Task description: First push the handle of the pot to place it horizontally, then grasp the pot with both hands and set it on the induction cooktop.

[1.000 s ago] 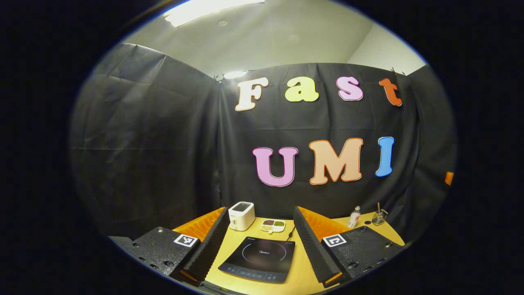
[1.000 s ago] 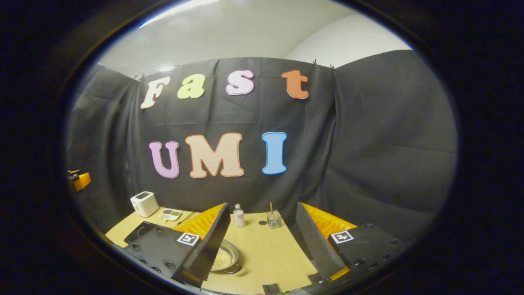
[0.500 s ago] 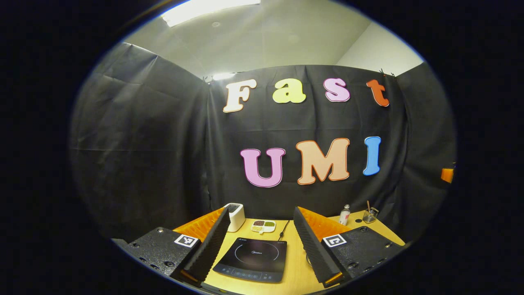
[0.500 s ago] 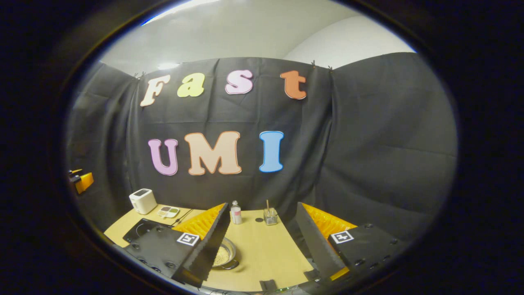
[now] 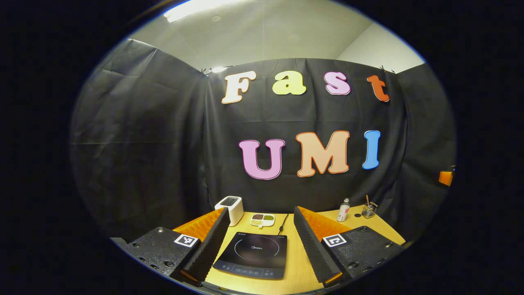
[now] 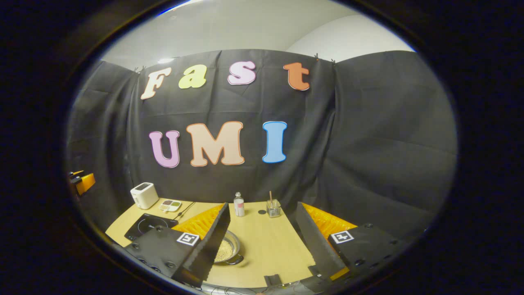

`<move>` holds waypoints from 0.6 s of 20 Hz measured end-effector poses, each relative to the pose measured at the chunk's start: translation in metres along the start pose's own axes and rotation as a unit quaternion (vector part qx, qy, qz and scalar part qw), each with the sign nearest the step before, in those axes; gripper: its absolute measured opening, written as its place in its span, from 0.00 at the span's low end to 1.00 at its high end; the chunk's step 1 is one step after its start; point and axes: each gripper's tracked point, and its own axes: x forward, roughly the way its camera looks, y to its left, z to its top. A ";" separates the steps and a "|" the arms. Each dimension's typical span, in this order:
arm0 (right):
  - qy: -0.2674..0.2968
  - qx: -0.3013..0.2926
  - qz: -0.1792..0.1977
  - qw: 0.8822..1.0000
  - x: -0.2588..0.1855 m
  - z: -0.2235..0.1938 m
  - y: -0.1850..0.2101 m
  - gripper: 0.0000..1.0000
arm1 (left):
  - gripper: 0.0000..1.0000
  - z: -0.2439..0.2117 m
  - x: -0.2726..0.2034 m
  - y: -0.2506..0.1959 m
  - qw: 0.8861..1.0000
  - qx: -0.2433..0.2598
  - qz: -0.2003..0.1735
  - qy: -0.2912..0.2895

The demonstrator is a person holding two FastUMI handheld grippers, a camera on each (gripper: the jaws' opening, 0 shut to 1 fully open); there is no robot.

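Note:
The black induction cooktop lies on the wooden table, straight ahead between the fingers of my open left gripper. In the right gripper view the cooktop sits at the left. A small steel pot with pale grains inside rests on the table, partly hidden behind the left finger of my open right gripper. A short dark handle sticks out at the pot's near rim. Both grippers hang above the table, well back from pot and cooktop, with nothing between their fingers.
A white toaster and a small dish of beans stand behind the cooktop, with a black cord beside them. A small bottle and a glass with a stick stand at the back. Black cloth walls the table.
Both views have tilted down slightly, so more of the table shows. The pot and cooktop have not moved. Both grippers stay open.

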 end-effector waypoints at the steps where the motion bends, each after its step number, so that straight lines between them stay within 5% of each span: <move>1: 0.001 0.003 0.002 1.000 -0.001 -0.001 0.003 0.94 | 0.95 -0.001 0.001 0.002 1.000 -0.001 0.002 0.001; 2: 0.003 0.005 0.005 1.000 -0.001 -0.003 0.006 1.00 | 0.95 -0.002 0.001 0.004 1.000 -0.004 0.002 0.002; 6: 0.004 0.004 0.019 1.000 -0.001 -0.006 0.020 0.85 | 0.95 -0.014 0.002 0.016 1.000 -0.009 0.009 0.010; 11: 0.010 0.021 0.035 0.999 -0.001 -0.010 0.043 0.05 | 0.95 -0.026 0.003 0.037 0.999 0.010 0.031 0.022; 12: 0.013 0.024 0.038 0.999 0.000 -0.015 0.047 0.04 | 0.95 -0.027 0.004 0.038 0.999 0.007 0.030 0.023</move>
